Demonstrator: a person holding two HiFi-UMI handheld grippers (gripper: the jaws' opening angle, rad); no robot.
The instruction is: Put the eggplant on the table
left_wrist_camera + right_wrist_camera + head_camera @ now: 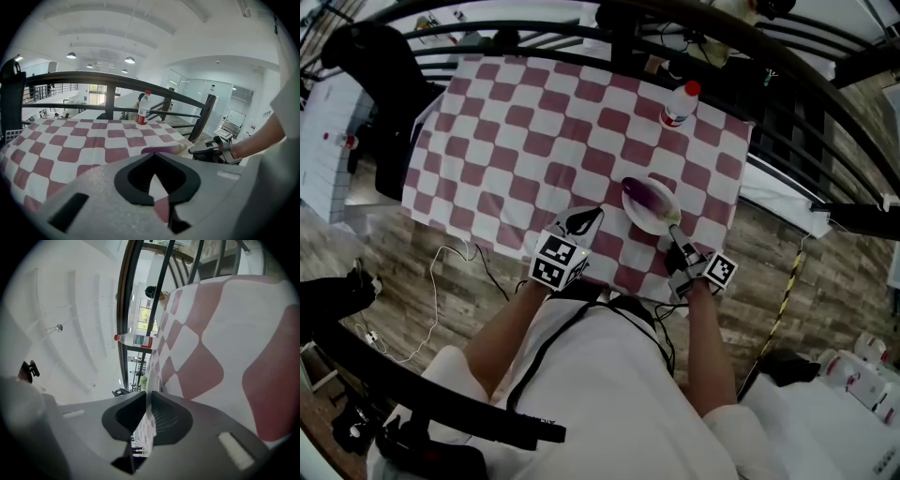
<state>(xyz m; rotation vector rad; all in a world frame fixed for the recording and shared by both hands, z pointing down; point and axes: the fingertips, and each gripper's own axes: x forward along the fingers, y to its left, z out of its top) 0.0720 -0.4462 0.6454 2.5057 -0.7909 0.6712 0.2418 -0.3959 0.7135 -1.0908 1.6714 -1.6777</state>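
A purple eggplant with a green stem lies on a white plate over the near right part of the checkered table. My right gripper reaches in from the near side and is shut on the plate's rim, which shows edge-on as a thin white strip between its jaws. I cannot tell whether the plate rests on the cloth. My left gripper hovers to the plate's left, shut and empty. From the left gripper view the eggplant and the right gripper lie ahead to the right.
A clear plastic bottle with a red cap and label stands at the table's far right, also visible as bottle and bottle. A black metal railing curves round the table's far side. Cables trail on the wooden floor.
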